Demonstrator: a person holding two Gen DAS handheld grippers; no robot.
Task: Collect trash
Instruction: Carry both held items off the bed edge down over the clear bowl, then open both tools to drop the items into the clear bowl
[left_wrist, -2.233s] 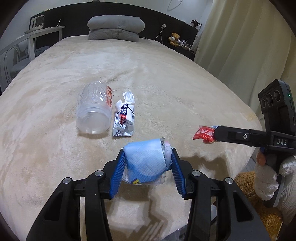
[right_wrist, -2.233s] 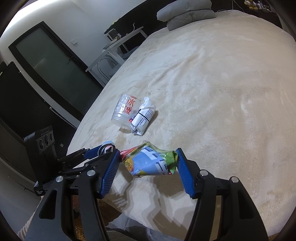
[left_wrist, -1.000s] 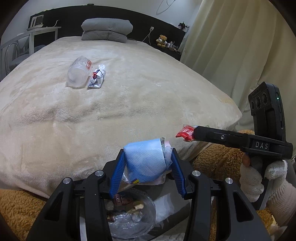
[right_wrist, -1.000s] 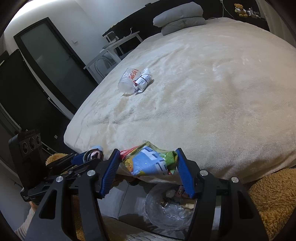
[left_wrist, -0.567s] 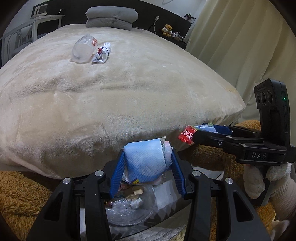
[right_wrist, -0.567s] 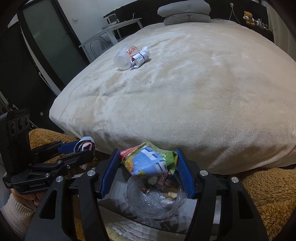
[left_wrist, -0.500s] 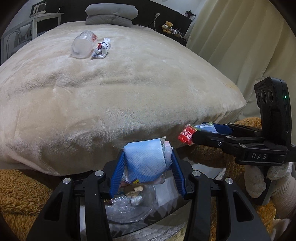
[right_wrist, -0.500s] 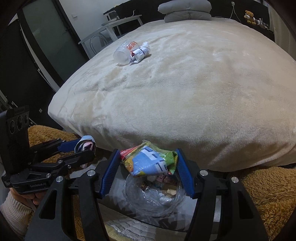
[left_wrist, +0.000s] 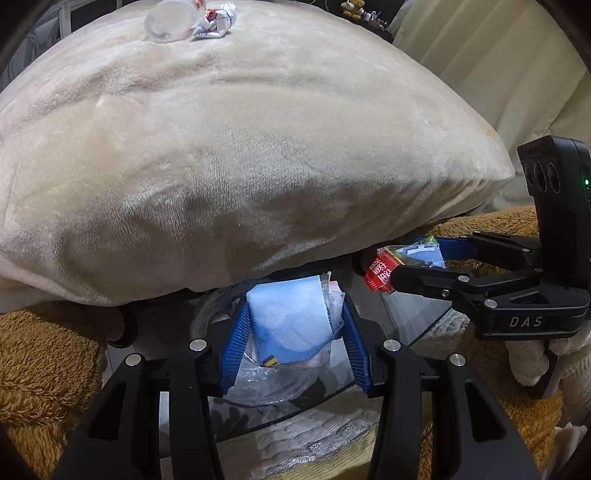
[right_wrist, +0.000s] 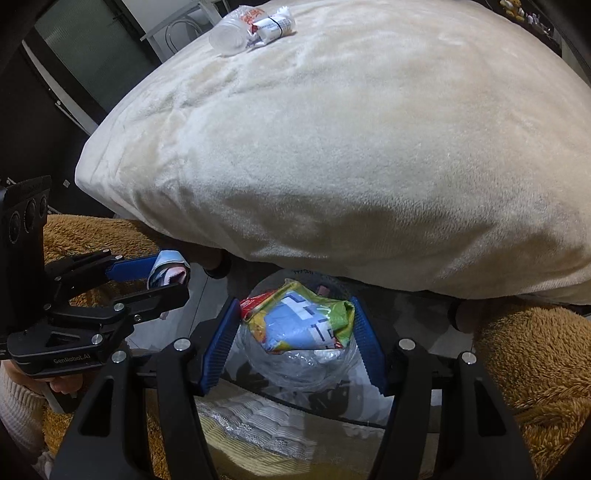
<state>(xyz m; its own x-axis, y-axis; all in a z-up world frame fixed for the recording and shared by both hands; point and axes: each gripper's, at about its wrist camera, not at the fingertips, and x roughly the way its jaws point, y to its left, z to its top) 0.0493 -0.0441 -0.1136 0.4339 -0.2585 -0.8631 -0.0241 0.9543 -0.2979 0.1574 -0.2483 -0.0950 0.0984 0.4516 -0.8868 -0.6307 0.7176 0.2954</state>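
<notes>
Presently the left gripper (left_wrist: 293, 341) clamps a blue packet (left_wrist: 291, 321) and the right gripper (right_wrist: 295, 341) a colourful wrapper (right_wrist: 301, 319), both above the clear-lined bin (right_wrist: 295, 363); an off-centre release could drop either onto the brown rug (right_wrist: 535, 369).

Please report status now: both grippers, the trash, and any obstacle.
Left gripper shut on blue wrapper. Right gripper shut on colourful snack bag. Both above clear bin bag. Plastic cup and white wrapper remain on bed. No obstacle seen.

The held blue packet (left_wrist: 291, 319) and colourful snack bag (right_wrist: 303, 323) hid most of the clear trash bag's (right_wrist: 299, 369) contents; the distant plastic bottle's (left_wrist: 168, 22) top was cropped.
</notes>
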